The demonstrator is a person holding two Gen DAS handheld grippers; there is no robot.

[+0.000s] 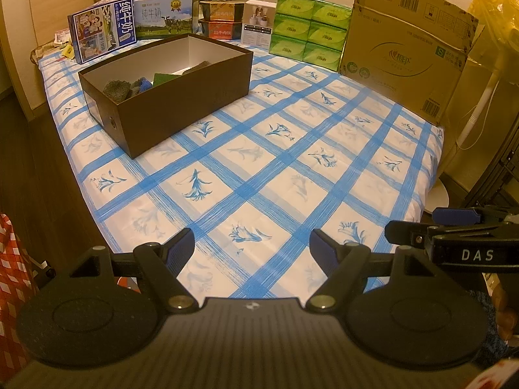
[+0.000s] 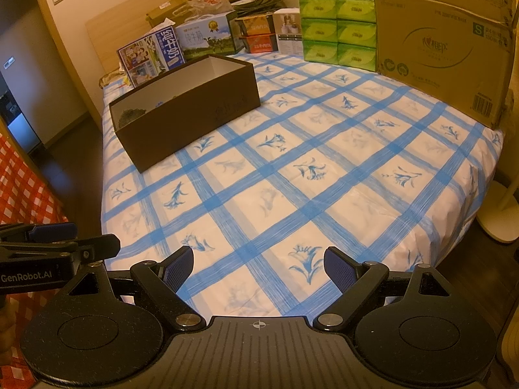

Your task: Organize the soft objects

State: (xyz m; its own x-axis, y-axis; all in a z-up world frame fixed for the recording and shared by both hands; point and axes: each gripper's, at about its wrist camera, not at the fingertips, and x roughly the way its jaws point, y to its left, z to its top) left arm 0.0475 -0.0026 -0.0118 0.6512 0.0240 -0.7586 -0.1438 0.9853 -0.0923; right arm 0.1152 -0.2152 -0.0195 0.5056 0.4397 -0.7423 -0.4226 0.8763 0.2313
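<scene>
Soft objects (image 1: 129, 87), grey and knitted-looking with a blue piece and a flat green piece among them, lie inside the dark box (image 1: 181, 103) on the far left part of the bed. No loose soft item shows on the sheet outside it, so the sorting appears largely done or at rest.

The bed (image 1: 275, 168), covered in a blue-checked sheet with flower prints, is the largest surface and lies mostly bare in front of both tools. Along its far edge stand a large cardboard carton (image 1: 405, 48), stacked green tissue packs (image 1: 308, 29) and milk cartons (image 1: 103, 29), all well apart from the box.

The box is open-topped with stiff walls; its contents sit low against the near-left end, only partly visible from the right wrist view.

Left gripper (image 1: 251, 248) hovers above the near edge of the bed, fingers spread wide with nothing between them. Right gripper (image 2: 258, 267) sits just beside it in the same condition, fingers apart and empty.

Handling assessment: the items look light, limp and compressible, unlikely to slip or break. A pinch on a bunched fold near the middle should hold; an edge grip risks trailing fabric catching the box wall.
</scene>
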